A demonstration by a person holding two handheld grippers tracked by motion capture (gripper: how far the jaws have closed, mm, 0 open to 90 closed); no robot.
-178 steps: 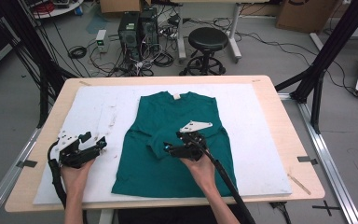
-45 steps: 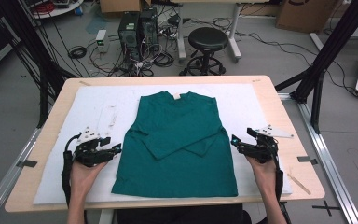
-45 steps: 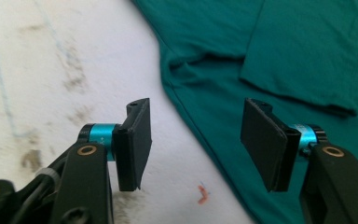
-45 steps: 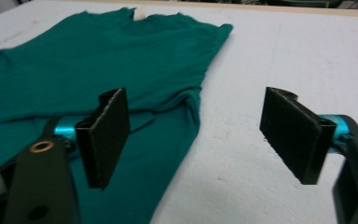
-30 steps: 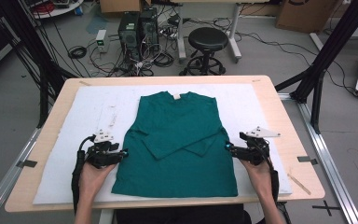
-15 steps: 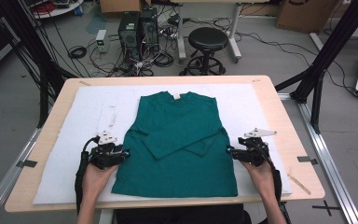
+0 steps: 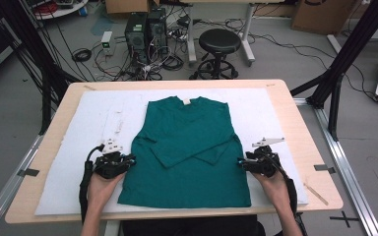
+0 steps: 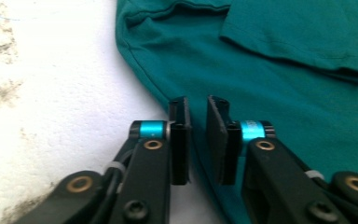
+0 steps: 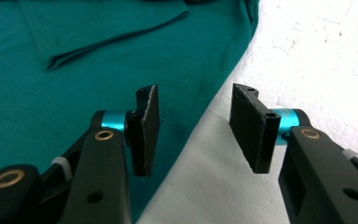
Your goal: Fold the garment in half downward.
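A teal long-sleeved shirt lies flat on the white mat, both sleeves folded across its front. My left gripper rests at the shirt's left side edge. In the left gripper view its jaws have just been closing and stand a narrow gap apart, with the shirt's hem running between them. My right gripper sits at the right side edge. Its jaws have also been closing and stand open astride the edge of the shirt, one over the fabric, one over the mat.
The mat covers most of the wooden table. Beyond the far edge, on the floor, stand a black stool and computer towers with cables. Black frame posts rise at both sides.
Both grippers have moved inward from the mat to the shirt's side edges. Both pairs of jaws have narrowed, the left nearly to touching. The shirt itself has not shifted.
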